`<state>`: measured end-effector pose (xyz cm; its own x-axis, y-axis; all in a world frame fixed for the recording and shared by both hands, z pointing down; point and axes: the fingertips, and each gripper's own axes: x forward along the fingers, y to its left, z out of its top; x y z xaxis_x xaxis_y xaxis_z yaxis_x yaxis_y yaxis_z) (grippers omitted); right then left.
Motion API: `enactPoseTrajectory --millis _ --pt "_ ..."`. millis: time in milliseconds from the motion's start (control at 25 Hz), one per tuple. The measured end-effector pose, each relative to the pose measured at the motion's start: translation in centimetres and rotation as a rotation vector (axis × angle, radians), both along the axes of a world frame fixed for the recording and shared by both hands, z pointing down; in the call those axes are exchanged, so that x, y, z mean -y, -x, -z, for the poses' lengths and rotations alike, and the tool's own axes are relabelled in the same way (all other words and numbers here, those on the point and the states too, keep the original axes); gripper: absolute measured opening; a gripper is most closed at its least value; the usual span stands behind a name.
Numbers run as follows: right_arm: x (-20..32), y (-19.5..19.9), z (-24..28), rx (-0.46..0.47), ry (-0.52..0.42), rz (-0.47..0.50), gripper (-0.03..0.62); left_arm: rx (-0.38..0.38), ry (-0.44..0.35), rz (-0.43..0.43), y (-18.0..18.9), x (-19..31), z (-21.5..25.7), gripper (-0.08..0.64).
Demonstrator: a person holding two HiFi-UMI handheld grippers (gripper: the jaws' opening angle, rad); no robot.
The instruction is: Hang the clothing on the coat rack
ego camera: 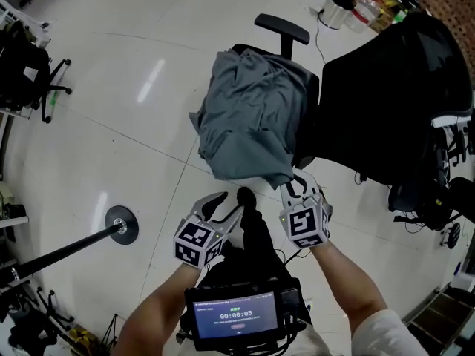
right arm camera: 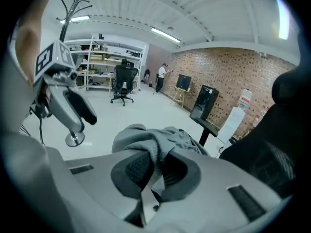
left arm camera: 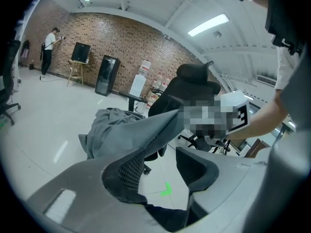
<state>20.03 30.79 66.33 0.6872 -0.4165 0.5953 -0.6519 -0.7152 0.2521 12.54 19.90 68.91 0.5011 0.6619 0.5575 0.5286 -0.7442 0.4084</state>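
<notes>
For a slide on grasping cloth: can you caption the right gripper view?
Right gripper, jaws shut on a fold of the grey garment; left gripper open alongside, coat rack behind.

Black office chair (ego camera: 386,102), white floor (ego camera: 133,43)

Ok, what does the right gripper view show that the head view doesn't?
Only the right gripper view: the black coat rack's hooked top, and the right gripper with its pads pinching a fold of the grey cloth garment. Only the head view: the dark chest-mounted screen and the right gripper's marker cube. Both: the garment, the open left gripper, the rack's round base.
</notes>
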Motion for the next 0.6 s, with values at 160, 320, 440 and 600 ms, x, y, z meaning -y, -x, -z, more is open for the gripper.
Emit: enactPoseTrajectory --millis 160,320,440,600 --pt "0.6 -0.5 3.9 -0.002 -0.07 0.001 0.009 -0.026 -0.088 -0.033 -0.6 -1.1 -1.0 0.23" --pt "1.6 -1.3 7.9 -0.011 -0.129 0.01 0.009 -0.08 -0.16 -0.067 -1.5 -3.0 -0.9 0.259" --pt "2.7 -1.8 11.0 -0.026 -0.165 0.023 0.009 -0.097 -0.185 -0.056 -2.3 -3.9 -0.8 0.293" --pt "4.5 -2.3 14.7 -0.049 -0.19 0.053 0.009 -0.113 -0.208 0.015 -4.5 -4.0 -0.2 0.335"
